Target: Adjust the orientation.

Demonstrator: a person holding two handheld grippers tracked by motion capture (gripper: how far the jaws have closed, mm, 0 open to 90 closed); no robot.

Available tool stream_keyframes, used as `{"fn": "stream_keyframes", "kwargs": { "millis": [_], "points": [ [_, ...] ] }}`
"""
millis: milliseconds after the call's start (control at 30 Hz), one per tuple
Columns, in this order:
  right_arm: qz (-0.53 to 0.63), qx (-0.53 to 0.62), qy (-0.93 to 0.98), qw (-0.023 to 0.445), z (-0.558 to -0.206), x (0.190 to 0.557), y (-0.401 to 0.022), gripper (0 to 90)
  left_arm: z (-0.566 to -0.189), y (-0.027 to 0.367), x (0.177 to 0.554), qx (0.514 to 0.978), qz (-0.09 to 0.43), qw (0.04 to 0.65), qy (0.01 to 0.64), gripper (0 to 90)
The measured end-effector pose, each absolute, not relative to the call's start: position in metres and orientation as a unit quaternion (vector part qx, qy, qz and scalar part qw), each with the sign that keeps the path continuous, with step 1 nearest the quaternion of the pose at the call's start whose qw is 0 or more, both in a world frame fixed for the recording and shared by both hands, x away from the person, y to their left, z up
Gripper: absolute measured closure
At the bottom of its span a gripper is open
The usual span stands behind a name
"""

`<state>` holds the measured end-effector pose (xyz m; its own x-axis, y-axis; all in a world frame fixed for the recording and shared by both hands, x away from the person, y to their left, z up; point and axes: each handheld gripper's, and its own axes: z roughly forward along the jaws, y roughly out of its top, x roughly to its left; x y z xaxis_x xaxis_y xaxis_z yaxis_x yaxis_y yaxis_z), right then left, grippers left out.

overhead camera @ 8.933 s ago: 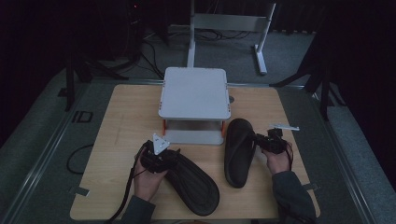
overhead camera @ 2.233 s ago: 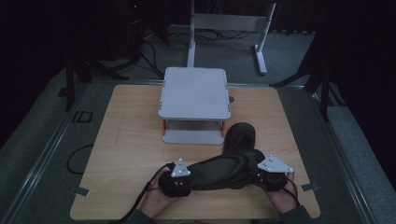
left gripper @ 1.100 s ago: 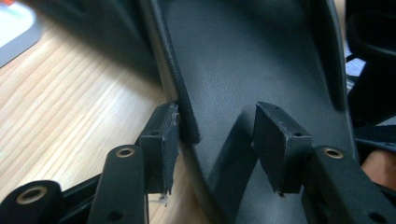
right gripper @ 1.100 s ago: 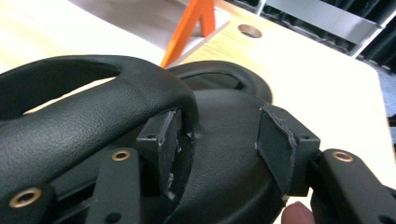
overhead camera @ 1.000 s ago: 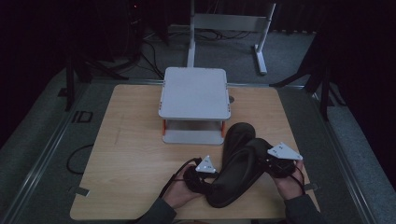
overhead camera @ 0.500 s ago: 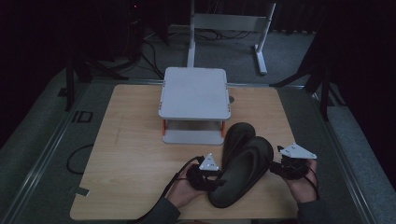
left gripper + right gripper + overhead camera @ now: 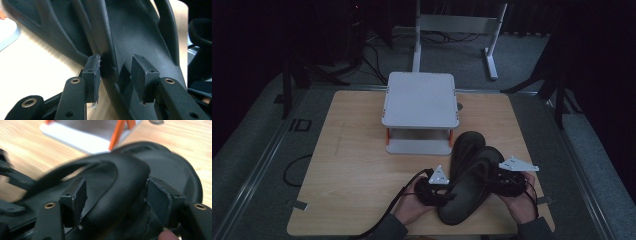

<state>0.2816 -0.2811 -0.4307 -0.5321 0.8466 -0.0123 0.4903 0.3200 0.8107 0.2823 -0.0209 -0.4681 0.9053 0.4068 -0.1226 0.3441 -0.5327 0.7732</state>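
Nearest the person, the front black sandal (image 7: 469, 192) lies on the tabletop (image 7: 352, 165) with its long axis running diagonally, heel end close to the near edge and toe end pointing away and to the right, toward the second sandal (image 7: 465, 145) that it overlaps. The left gripper (image 7: 432, 186) sits at the sandal's left flank; in the left gripper view its pads (image 7: 92, 75) bracket the raised side edge of the sole (image 7: 112, 62), one pad against the outer wall, the other set inside the footbed, so it appears clenched on the sandal's rim. The right gripper (image 7: 507, 181) stands on the opposite flank. Its jaws have just been opening, and the right gripper view shows the strap (image 7: 117, 182) lying between them with daylight on both sides, so that grip is released. The left hand (image 7: 414, 207) therefore alone controls the sandal, and any coming shift has to be along or across that diagonal axis. Farther off, beyond both sandals, stands the grey riser stand (image 7: 420, 100) with orange legs.
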Motion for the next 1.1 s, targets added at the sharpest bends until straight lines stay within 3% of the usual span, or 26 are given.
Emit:
{"fn": "stream_keyframes", "kwargs": {
  "millis": [333, 733, 1100],
  "points": [
    [0.37, 0.48, 0.755, 0.25, -0.43, 0.294, -0.299, 66.9, -0.463, -0.049, 0.275, 0.877, 0.02, 0.445, 0.182, 56.6],
    [0.327, 0.53, 0.733, 0.273, -0.426, 0.317, -0.344, 67.6, -0.453, -0.024, 0.292, 0.857, 0.078, 0.452, 0.234, 51.4],
    [0.293, 0.54, 0.743, 0.264, -0.443, 0.357, -0.34, 67.4, -0.455, -0.037, 0.299, 0.861, 0.077, 0.446, 0.232, 51.3]
  ]
}}
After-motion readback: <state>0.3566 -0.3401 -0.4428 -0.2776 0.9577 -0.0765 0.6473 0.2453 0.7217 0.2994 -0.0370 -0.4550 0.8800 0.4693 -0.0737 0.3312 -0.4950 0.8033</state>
